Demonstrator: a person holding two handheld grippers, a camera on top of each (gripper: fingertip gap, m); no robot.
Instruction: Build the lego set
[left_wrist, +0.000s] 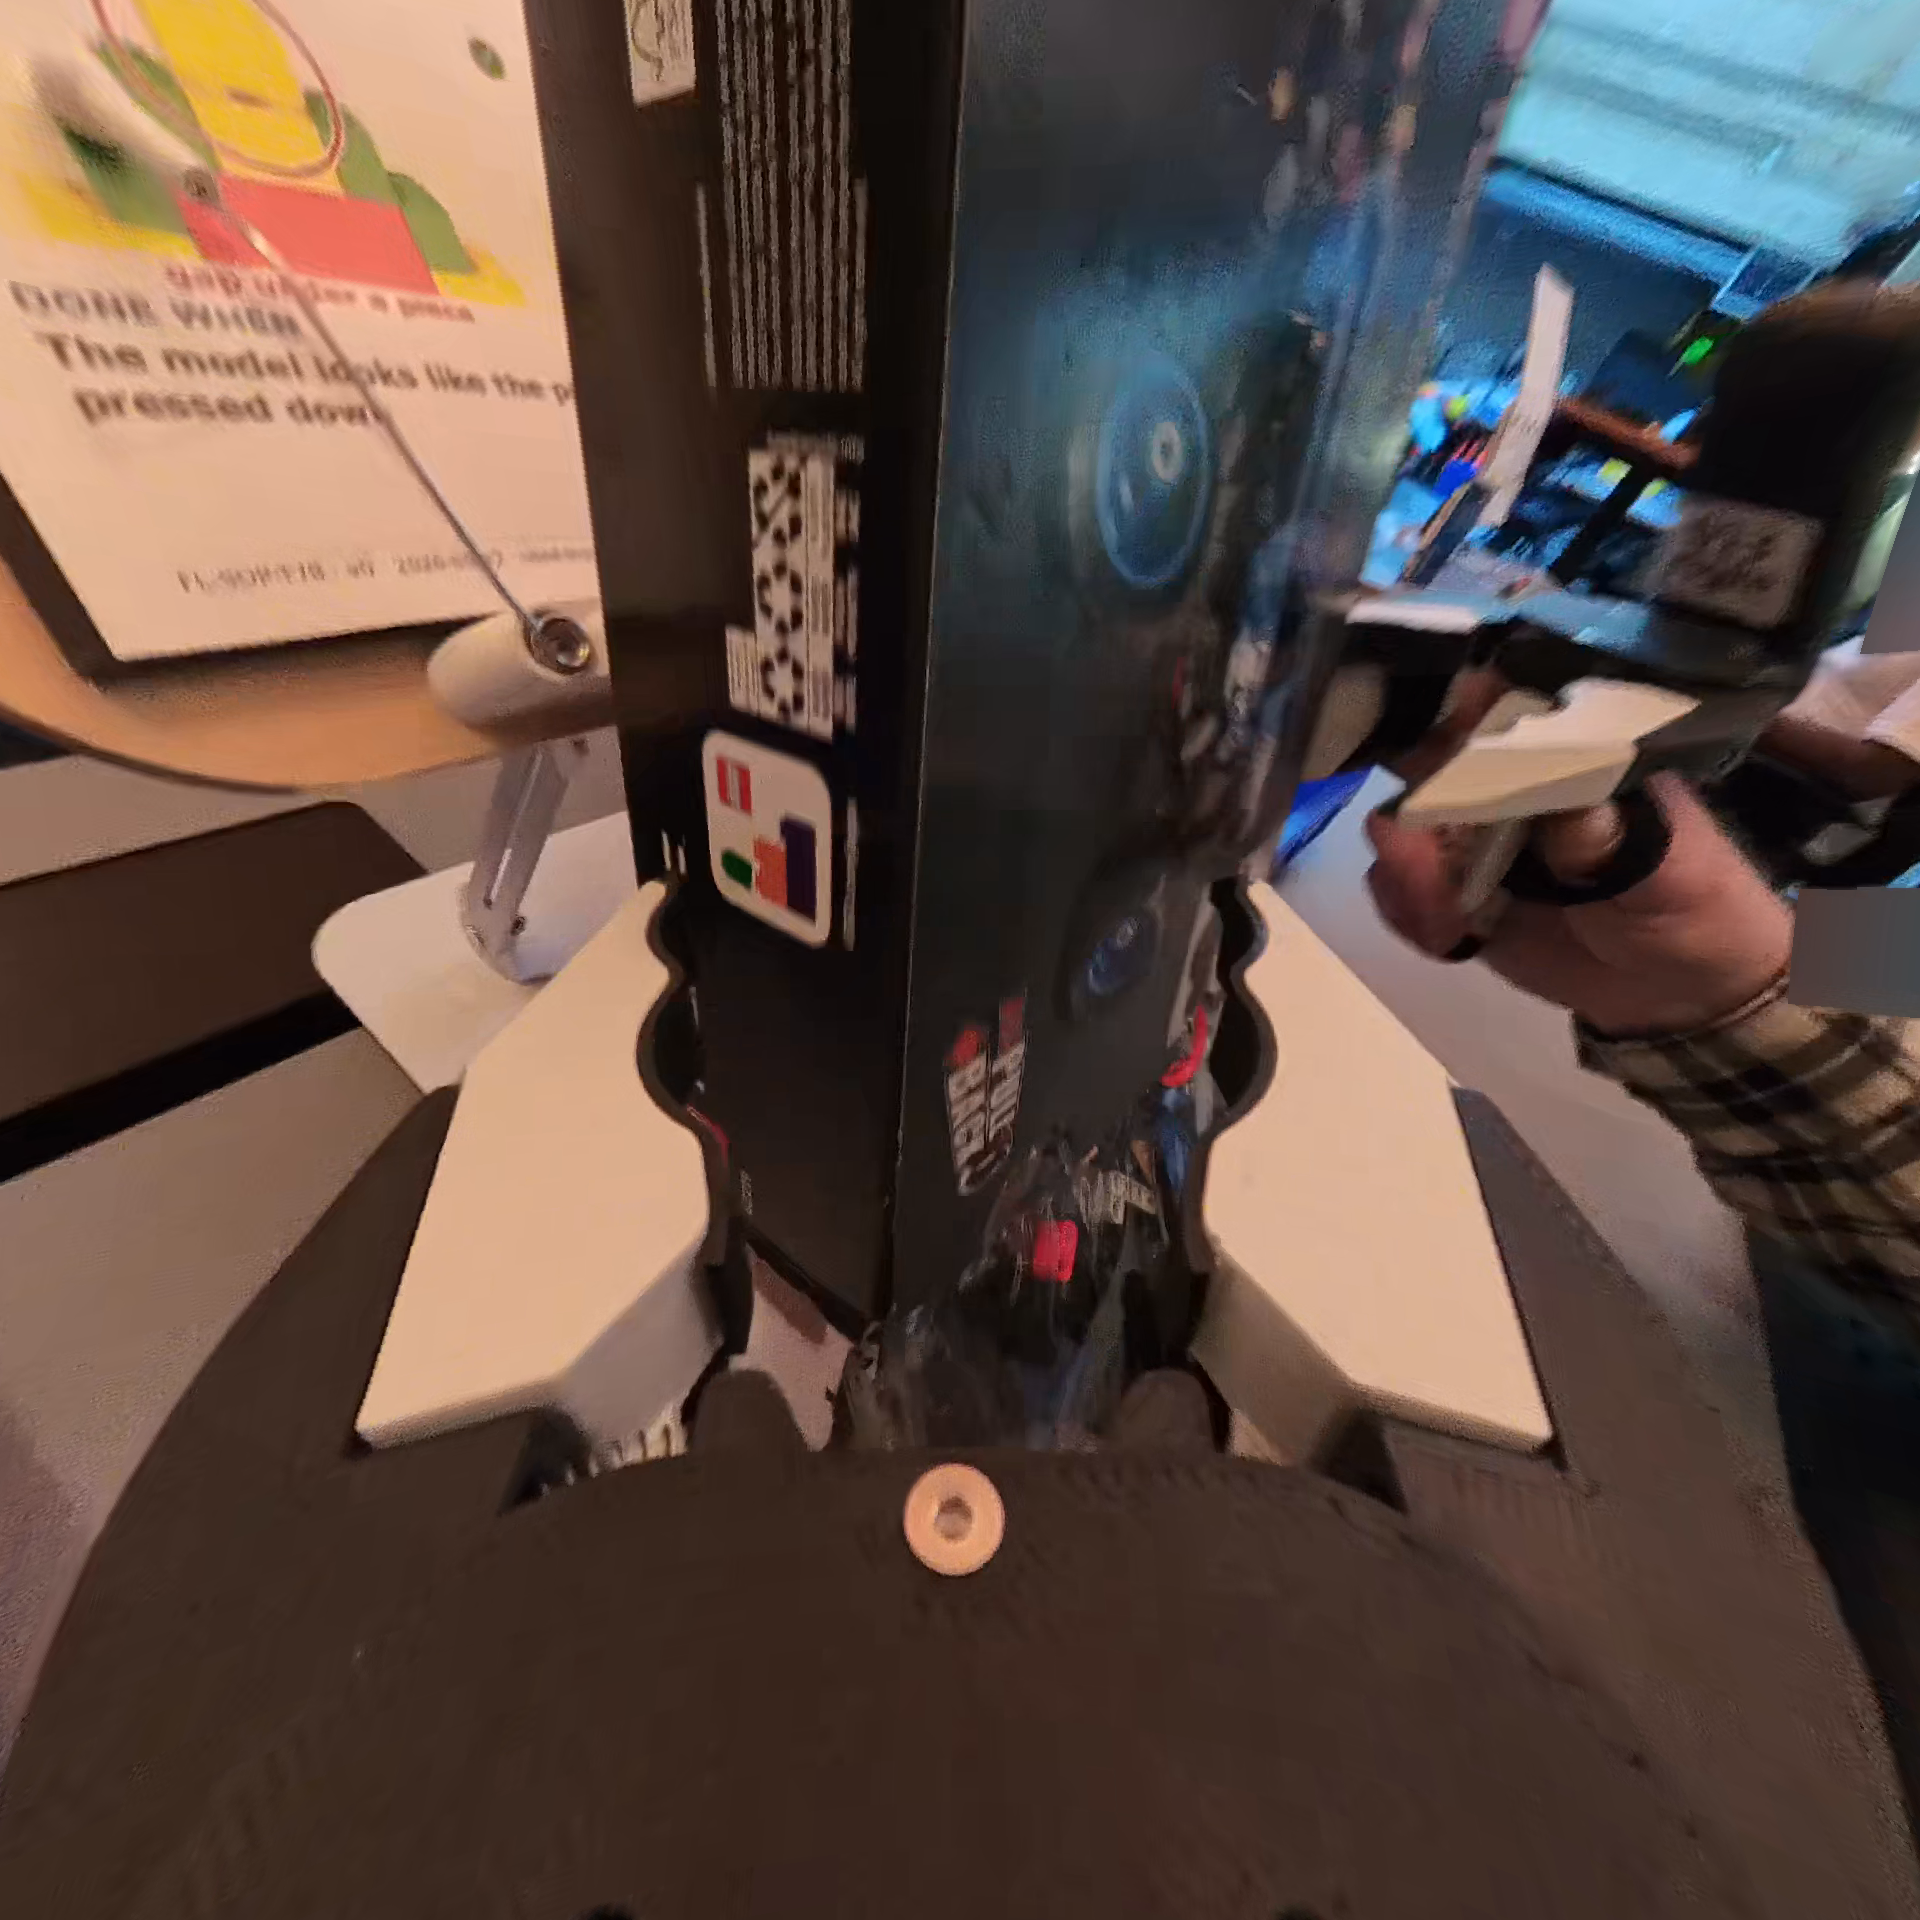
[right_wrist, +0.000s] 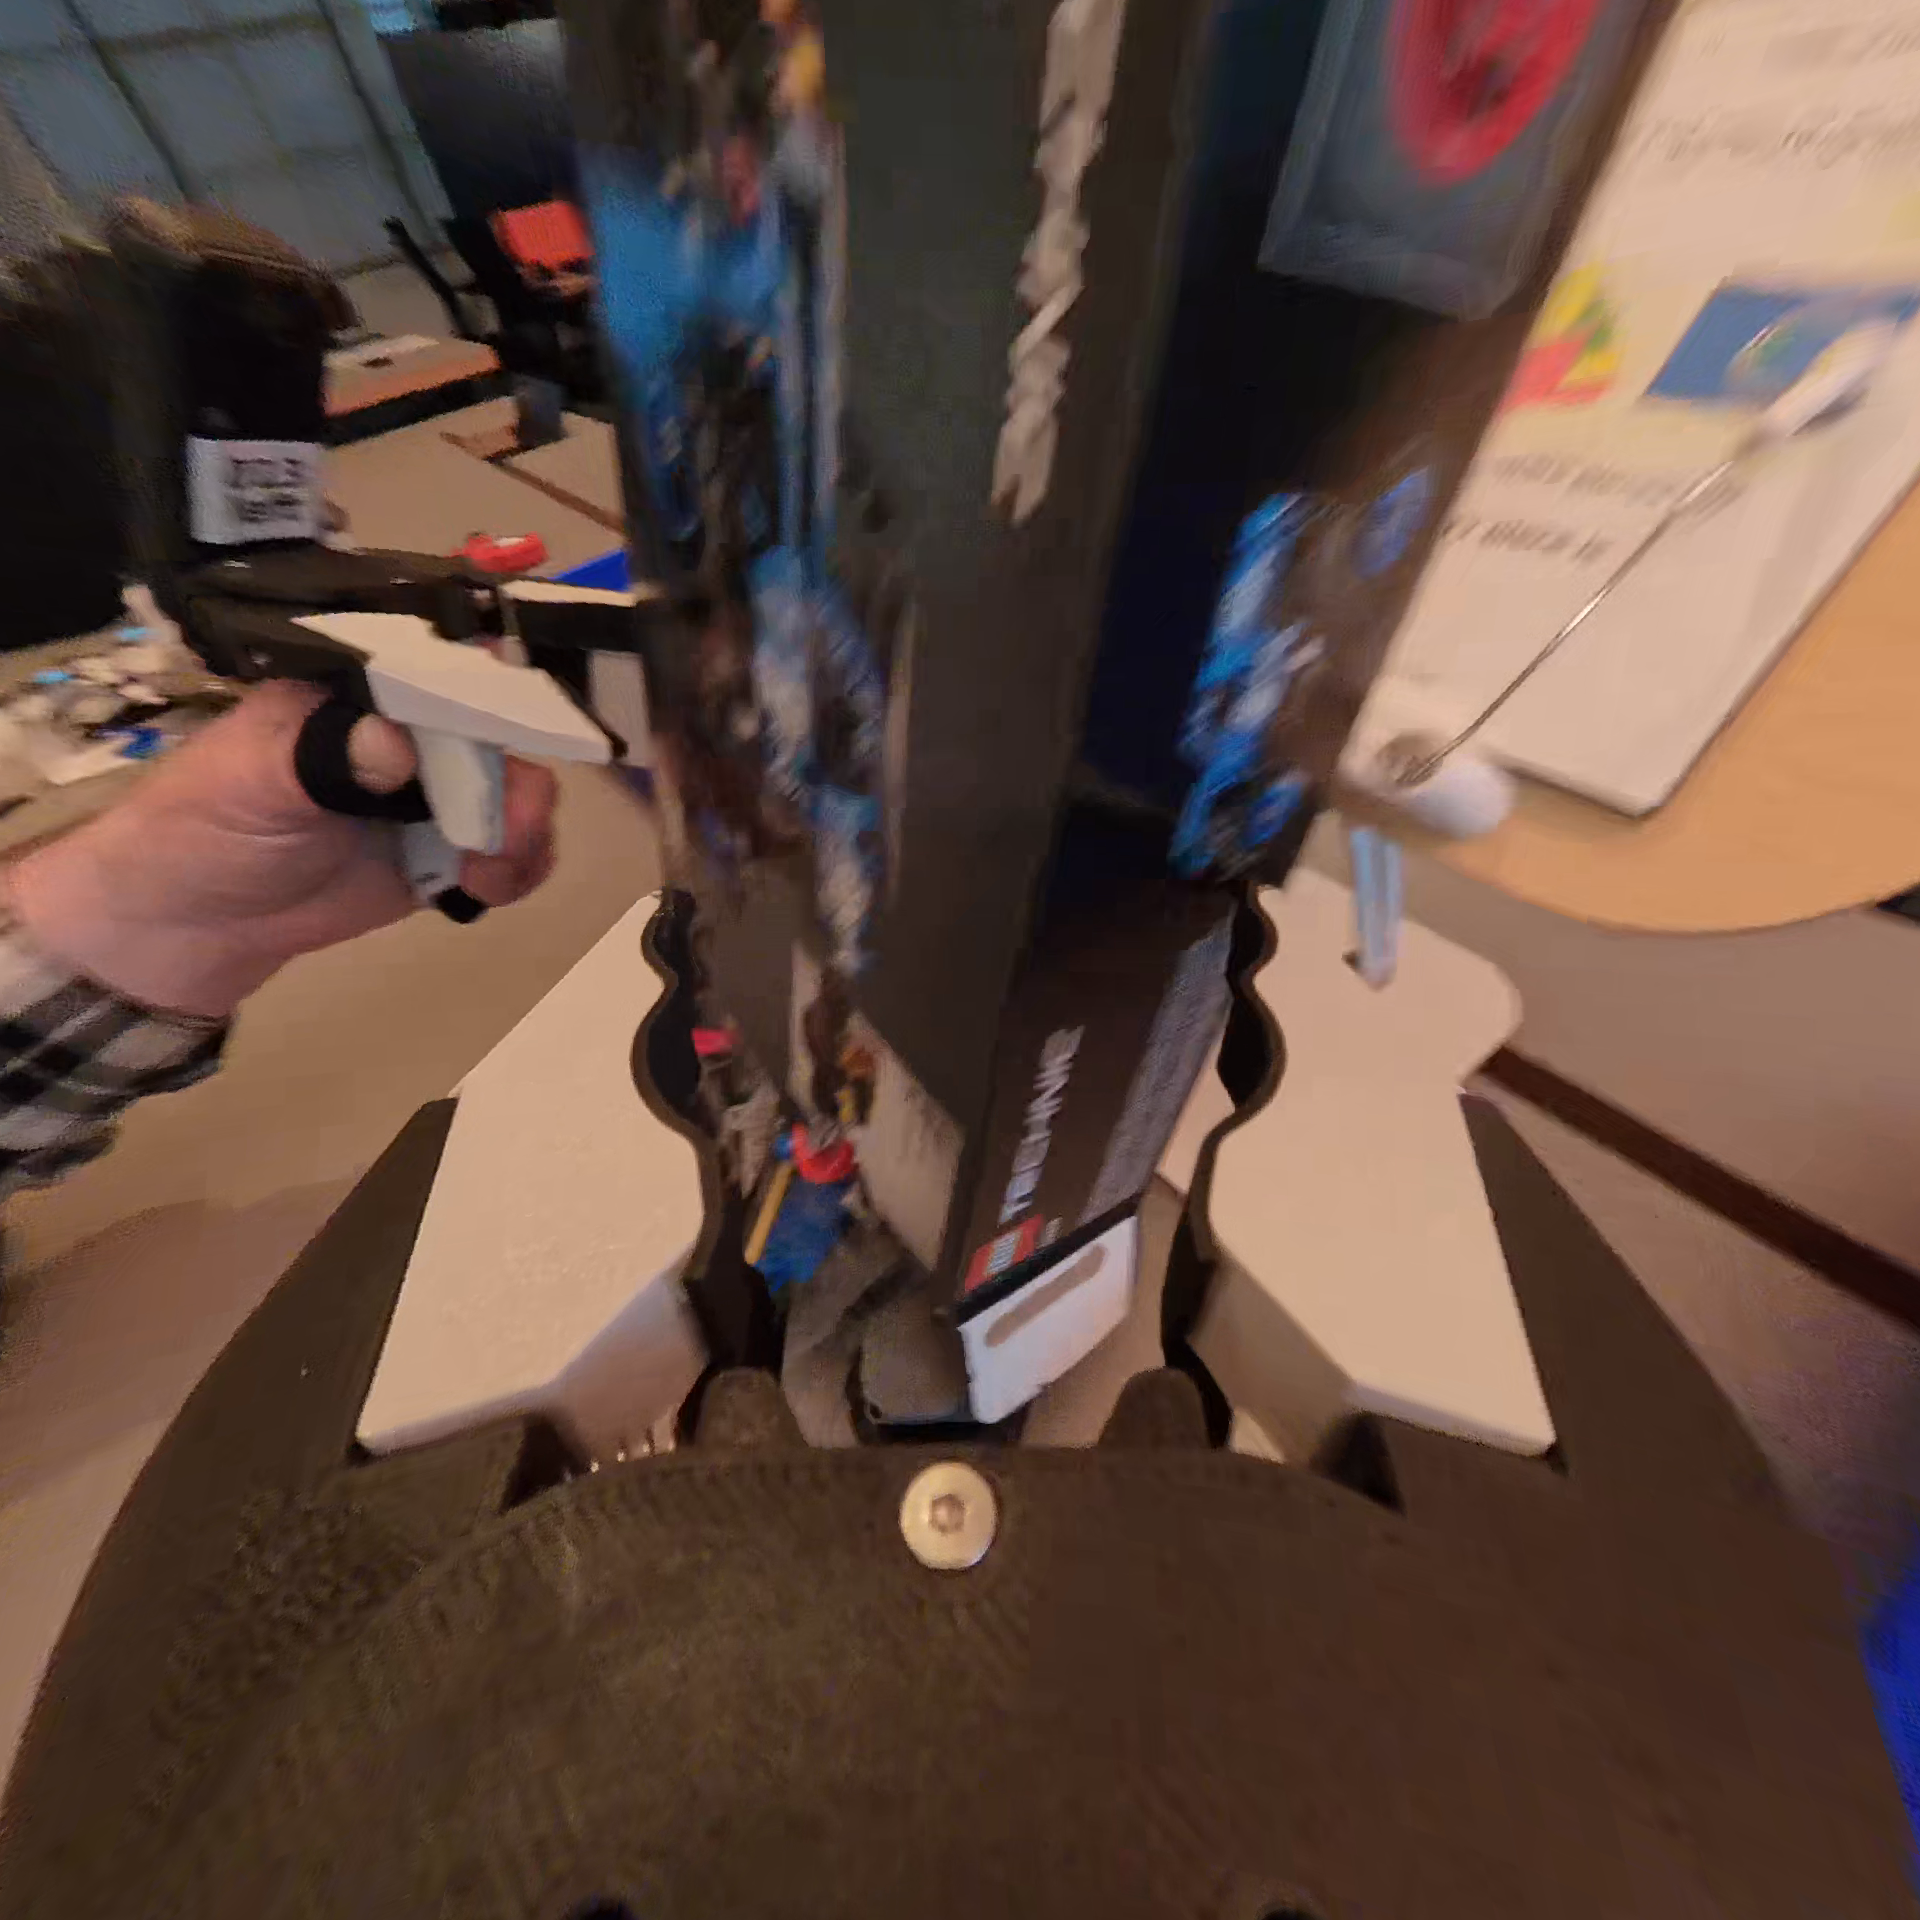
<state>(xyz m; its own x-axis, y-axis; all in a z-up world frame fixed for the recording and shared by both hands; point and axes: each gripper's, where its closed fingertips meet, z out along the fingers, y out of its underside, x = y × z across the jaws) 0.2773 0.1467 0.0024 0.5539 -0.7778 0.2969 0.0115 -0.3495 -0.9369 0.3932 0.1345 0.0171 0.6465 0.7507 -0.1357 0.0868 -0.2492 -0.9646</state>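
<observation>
While the dark lego box (left_wrist: 904, 727) stands upright, left tongs (left_wrist: 951, 1049) and right tongs (right_wrist: 951, 1060) each clamp it between their white fingers (left_wrist: 561, 1143).

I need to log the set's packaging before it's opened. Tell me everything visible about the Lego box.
The Lego box is dark printed cardboard, black with blue artwork, with code patches and a small coloured icon on one narrow side. It stands on end between both grippers: the left gripper and right gripper each clamp it. One white-edged end flap hangs open.

Both grippers' fingers (left_wrist: 582, 1091) (right_wrist: 1351, 1122) clamped.
</observation>
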